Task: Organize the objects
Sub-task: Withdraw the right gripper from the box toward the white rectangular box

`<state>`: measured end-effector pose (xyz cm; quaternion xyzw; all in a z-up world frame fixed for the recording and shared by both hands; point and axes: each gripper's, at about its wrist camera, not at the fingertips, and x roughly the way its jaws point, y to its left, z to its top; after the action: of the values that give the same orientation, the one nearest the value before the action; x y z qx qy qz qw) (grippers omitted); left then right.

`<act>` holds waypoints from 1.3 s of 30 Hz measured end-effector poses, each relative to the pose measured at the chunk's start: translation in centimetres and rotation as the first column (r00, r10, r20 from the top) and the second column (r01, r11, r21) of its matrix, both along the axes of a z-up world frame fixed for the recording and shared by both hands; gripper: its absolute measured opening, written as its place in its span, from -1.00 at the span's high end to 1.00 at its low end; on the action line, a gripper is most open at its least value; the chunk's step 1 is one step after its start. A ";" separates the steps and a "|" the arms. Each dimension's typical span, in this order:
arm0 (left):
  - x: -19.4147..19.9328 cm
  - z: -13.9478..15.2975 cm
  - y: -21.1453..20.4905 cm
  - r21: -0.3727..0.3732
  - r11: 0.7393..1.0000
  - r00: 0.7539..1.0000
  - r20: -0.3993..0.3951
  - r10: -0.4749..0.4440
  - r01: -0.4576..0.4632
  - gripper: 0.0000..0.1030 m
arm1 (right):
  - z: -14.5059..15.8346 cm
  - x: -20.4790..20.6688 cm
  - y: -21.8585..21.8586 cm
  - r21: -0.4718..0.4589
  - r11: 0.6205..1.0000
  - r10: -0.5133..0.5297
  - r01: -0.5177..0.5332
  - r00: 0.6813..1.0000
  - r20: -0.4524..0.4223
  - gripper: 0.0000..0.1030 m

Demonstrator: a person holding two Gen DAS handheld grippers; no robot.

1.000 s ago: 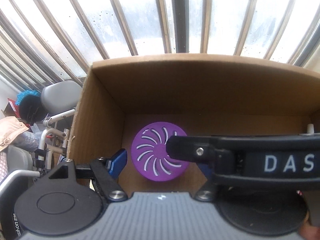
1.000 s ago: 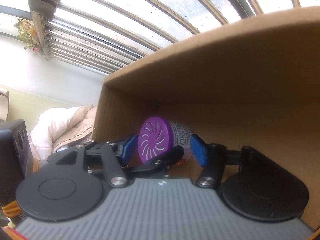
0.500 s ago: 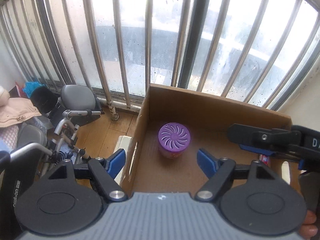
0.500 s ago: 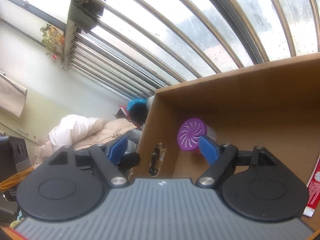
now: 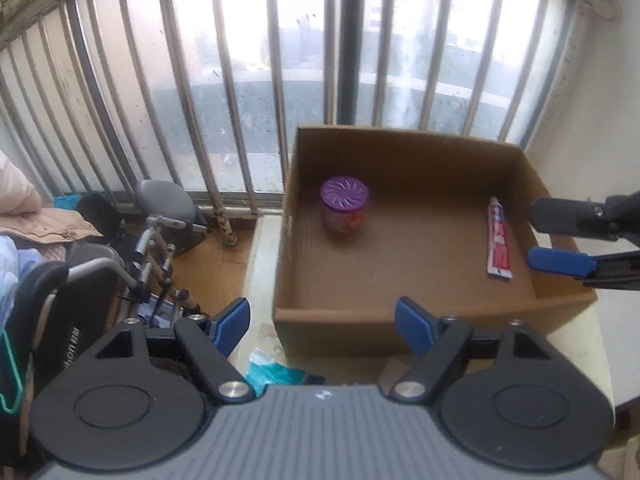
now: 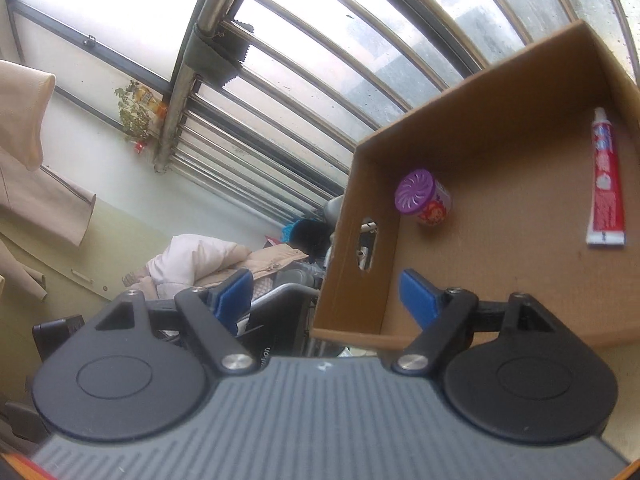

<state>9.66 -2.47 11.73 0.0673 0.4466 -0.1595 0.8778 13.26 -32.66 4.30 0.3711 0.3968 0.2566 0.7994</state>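
Both the left gripper point(image 5: 322, 326) and the right gripper point(image 6: 326, 288) are held wide apart and empty. Inside the cardboard box point(image 5: 404, 312), the purple-lidded air freshener jar point(image 5: 345, 210) stands upright near the toothpaste tube point(image 5: 498, 242); it is judged light, rigid and slick, best gripped across its body.

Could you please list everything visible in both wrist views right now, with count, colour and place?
Open brown cardboard box: one, on the pale ledge by the window.
Round purple-lidded air-freshener jar: one, upright, in the box near its left wall.
Red-and-white toothpaste tube: one, flat in the box along its right wall.
Teal plastic packet: one, on the ledge before the box.
Grey metal window bars: many, behind the box.
Wheelchair: one, grey and black, on the floor at left.
Beige padded jacket: one, at left.
Left gripper: blue pads, open, empty.
Right gripper: blue pads, open, empty.
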 end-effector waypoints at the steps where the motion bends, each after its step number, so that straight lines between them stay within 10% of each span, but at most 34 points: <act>1: -0.6 -1.0 -0.1 -0.013 1.000 1.000 -0.017 -0.021 0.021 -0.57 | -0.7 -0.9 -0.3 -0.010 1.000 0.000 0.000 1.000 -0.028 -0.56; 15: -1.9 -10.8 -3.6 -0.049 0.986 0.970 -0.176 -0.166 0.159 -0.53 | -13.9 -7.3 -0.9 0.036 0.989 -0.114 0.146 0.882 -0.458 -0.53; 39: 2.6 -15.4 -4.9 -0.143 0.984 0.937 -0.317 -0.146 0.105 -0.58 | -19.1 -5.7 0.4 0.178 0.954 -0.101 0.242 0.816 -0.569 -0.51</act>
<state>12.22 -7.39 -3.71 0.0136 0.5694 -0.2517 0.7824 7.54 -32.30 -14.79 0.5587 0.5410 0.1111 0.6188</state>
